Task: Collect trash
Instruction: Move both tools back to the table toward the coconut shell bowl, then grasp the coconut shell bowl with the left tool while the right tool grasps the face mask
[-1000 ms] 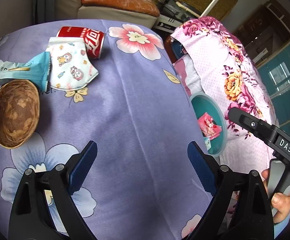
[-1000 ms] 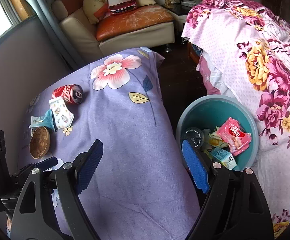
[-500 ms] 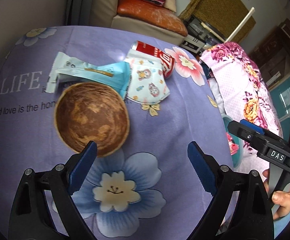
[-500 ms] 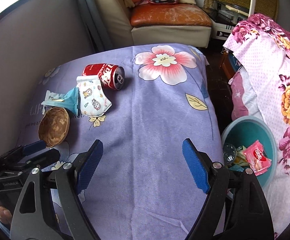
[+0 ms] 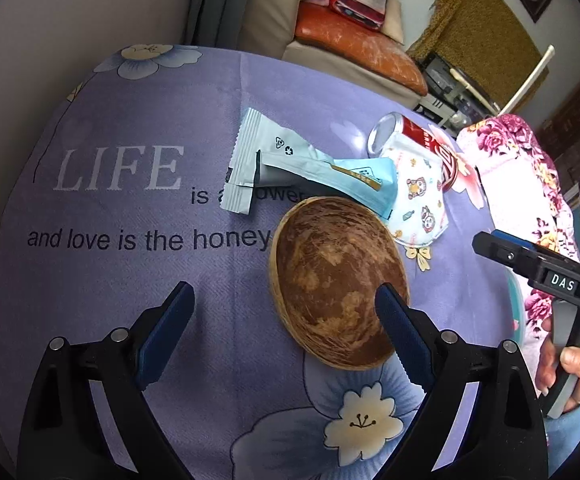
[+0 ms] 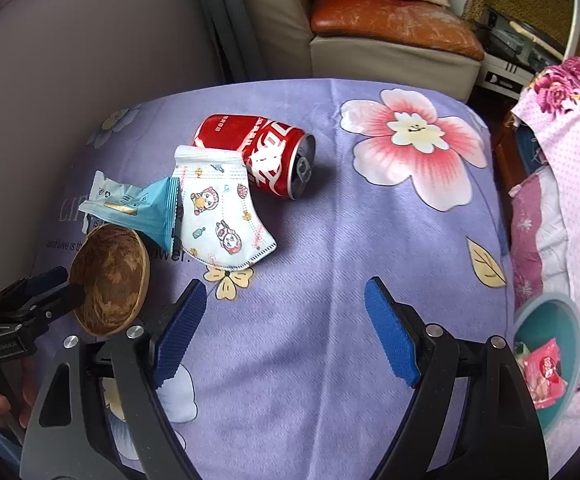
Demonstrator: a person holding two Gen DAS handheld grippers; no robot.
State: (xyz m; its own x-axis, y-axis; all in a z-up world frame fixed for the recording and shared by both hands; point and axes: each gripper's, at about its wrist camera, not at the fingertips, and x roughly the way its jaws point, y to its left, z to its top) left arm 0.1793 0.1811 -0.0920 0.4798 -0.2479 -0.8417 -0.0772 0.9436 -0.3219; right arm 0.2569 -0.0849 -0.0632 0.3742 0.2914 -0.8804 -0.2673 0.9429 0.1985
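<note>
Both claws empty | coconut shell (image 5: pixel 336 280) beside left claw (image 5: pixel 285 320) right pad

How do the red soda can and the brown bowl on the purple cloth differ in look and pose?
The soda can is red, printed metal; the bowl is brown and mottled, like wood. The can lies on its side with its open end toward the pink flower; the bowl sits with its hollow facing up. The can touches the cartoon-print mask; the bowl sits under the blue wrapper's tip. Both rest on the cloth, ungripped.
</note>
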